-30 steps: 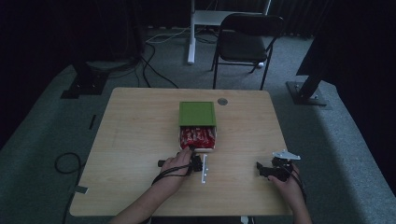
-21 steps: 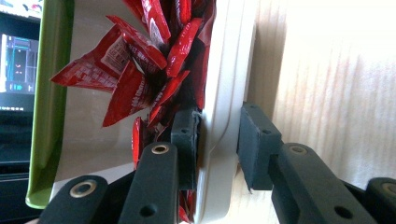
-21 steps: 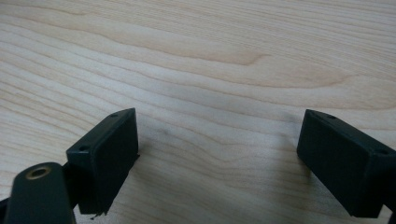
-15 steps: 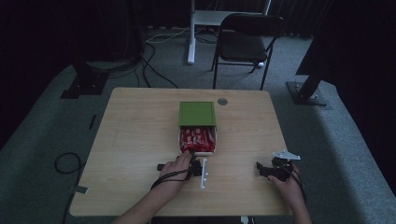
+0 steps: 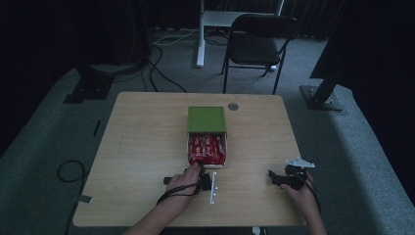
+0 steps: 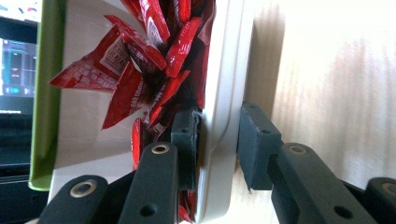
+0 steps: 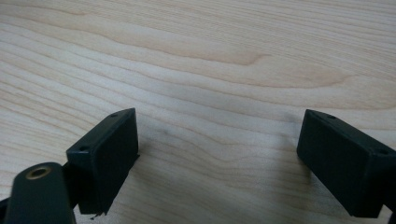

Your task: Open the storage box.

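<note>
Left gripper view: gripper [image 6: 217,147] on box [image 6: 224,93] wall.

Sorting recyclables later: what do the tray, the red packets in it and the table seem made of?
Tray: probably smooth matte plastic, with a rounded, moulded cream rim. Red packets: glossy printed film, creased and shiny. Table: pale wood or wood-look laminate, with visible grain; I can't tell which.

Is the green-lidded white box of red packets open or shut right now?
Open. The green lid is slid back, exposing red packets in the white box, whose wall the left gripper clamps.
</note>
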Tool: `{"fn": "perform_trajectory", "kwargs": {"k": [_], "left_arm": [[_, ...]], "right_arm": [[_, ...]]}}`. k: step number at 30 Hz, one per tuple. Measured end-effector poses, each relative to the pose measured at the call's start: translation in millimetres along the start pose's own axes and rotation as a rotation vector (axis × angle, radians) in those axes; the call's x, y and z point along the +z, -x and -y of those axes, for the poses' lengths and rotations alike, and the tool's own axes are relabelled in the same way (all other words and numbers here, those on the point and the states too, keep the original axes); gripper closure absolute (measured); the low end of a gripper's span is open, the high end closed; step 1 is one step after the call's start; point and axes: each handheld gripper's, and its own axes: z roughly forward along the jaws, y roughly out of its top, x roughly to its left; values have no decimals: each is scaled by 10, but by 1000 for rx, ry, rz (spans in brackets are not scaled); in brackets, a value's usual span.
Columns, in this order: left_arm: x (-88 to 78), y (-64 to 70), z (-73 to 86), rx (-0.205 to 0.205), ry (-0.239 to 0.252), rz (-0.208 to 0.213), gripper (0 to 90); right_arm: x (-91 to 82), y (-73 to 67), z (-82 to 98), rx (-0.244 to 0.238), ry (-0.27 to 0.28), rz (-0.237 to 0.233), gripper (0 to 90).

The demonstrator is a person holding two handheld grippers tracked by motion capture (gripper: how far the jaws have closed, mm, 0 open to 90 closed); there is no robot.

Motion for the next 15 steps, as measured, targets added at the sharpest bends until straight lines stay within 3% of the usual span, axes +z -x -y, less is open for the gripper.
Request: {"fn": "perform_trajectory", "kwargs": {"k": [15], "left_arm": [[-90, 76, -22, -8, 3, 25, 710]], "right_arm": [[0, 0, 0, 0, 0, 0, 120]]}}
